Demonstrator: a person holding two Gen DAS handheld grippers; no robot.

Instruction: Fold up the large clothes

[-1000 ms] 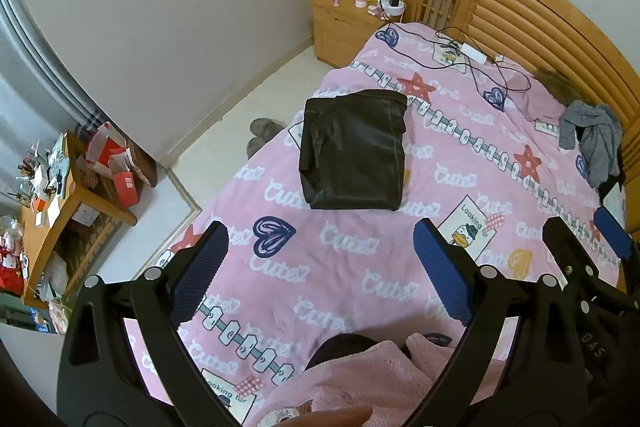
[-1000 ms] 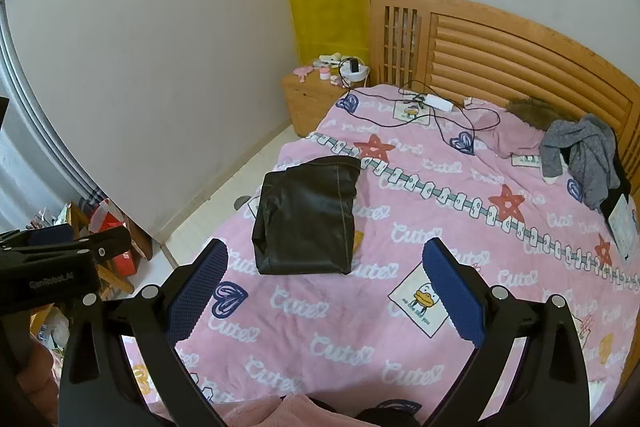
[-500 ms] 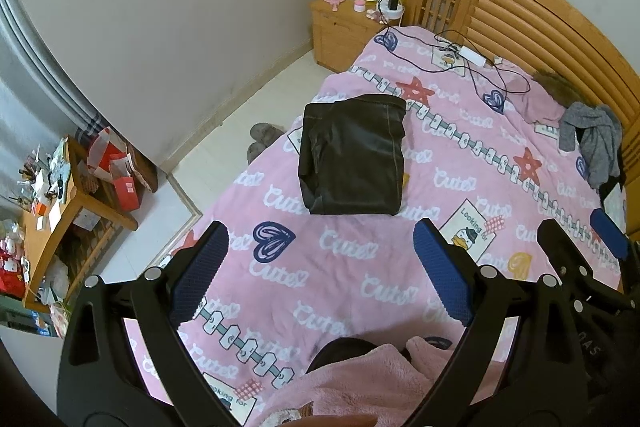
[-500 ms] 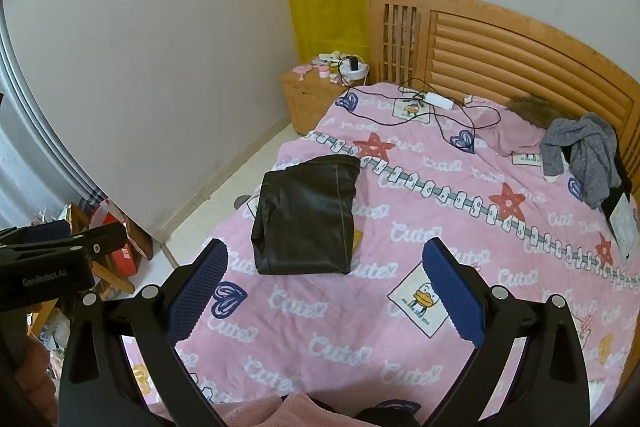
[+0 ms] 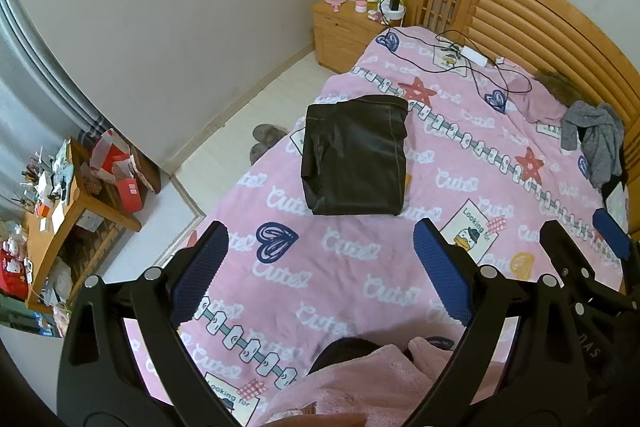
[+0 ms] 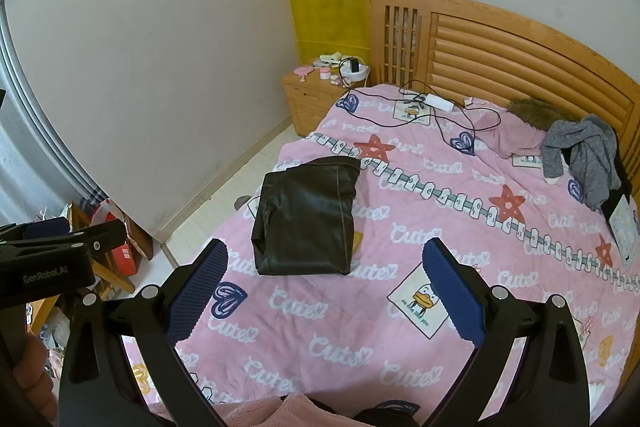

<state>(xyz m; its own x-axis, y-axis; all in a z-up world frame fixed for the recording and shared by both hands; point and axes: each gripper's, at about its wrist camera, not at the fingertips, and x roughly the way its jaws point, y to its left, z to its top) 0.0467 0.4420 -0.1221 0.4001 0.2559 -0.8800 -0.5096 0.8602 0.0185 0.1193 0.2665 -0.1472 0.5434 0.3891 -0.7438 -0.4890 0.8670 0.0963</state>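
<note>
My left gripper (image 5: 318, 267) hangs with its jaws spread wide and nothing between them, and my right gripper (image 6: 326, 285) is spread and empty in the same way, both held high above the pink bedspread (image 5: 360, 267). Over the last second the left view has drawn back and risen slightly, so the folded black garment (image 5: 354, 155) now sits a little further ahead of the left fingers than it did; the right view has barely shifted. The garment lies flat ahead of both grippers, slightly left of centre, well apart from either one, near the bed edge on my left, folded into a compact rectangle with fairly straight edges. I judge that this piece is finished and that I am backing away from it. Far ahead and to my right, a crumpled grey garment (image 6: 580, 155) lies close to the wooden headboard (image 6: 520, 59), well apart from both grippers; it looks unfolded, so I take it as the likely next piece. A tangle of black cables (image 6: 440, 111) lies on the bedspread ahead of me, near the bedside cabinet (image 5: 344, 31), and I would want to keep it clear of any cloth I drag. Directly below both grippers, a fluffy pink sleeve (image 5: 360, 383) fills the bottom of the view.
</note>
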